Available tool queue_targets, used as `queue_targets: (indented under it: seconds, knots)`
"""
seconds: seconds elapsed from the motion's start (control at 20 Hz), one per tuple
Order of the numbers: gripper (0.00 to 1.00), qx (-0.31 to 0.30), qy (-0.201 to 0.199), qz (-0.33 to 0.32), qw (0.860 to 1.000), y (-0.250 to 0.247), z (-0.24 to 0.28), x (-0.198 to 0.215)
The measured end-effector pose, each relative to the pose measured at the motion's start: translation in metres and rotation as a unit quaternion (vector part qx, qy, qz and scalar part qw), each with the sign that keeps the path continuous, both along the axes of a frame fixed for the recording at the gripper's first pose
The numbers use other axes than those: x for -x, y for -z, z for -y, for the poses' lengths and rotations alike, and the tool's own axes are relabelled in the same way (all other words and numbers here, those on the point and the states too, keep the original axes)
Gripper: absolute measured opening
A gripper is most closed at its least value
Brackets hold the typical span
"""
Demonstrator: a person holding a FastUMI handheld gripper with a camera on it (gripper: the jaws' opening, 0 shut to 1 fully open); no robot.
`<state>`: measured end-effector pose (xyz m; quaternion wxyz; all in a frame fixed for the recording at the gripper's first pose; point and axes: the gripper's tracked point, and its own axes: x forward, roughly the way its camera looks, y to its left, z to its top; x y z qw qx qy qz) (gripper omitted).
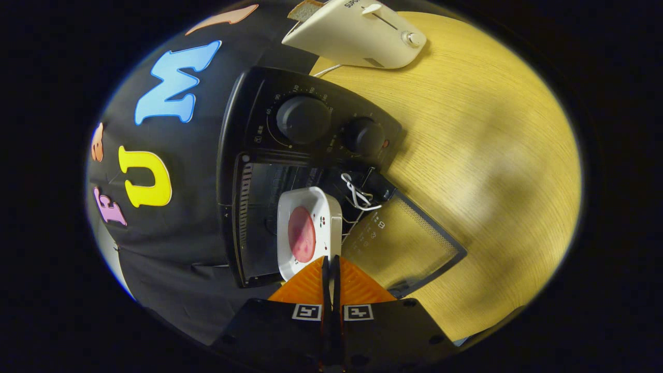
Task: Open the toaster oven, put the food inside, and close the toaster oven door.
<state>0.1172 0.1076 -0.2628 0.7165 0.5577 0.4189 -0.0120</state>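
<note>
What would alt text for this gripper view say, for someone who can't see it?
The gripper, fingers pinched on the rim of a white plate carrying a pink slice of food, holds it at the mouth of a black toaster oven with its glass door open. A cream toaster stands beyond on the wooden table.

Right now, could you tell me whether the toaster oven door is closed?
No, the toaster oven door is swung open onto the table, and the gripper holds the white plate at the oven's mouth.
</note>
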Motion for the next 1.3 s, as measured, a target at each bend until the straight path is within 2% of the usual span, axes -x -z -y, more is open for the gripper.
queue_targets:
  seconds: [0.1,0.35,0.7,1.05,1.3]
  knots:
    - [0.02,-0.007,0.011,-0.015,1.0,0.009,-0.006,-0.009]
    - [0.02,-0.007,0.063,0.0,0.998,0.014,-0.011,-0.042]
    - [0.03,-0.017,0.116,0.02,0.993,0.015,-0.019,-0.06]
    - [0.06,-0.02,0.136,0.029,0.99,0.014,-0.023,-0.067]
    - [0.09,-0.032,0.122,0.021,0.992,0.014,-0.028,-0.064]
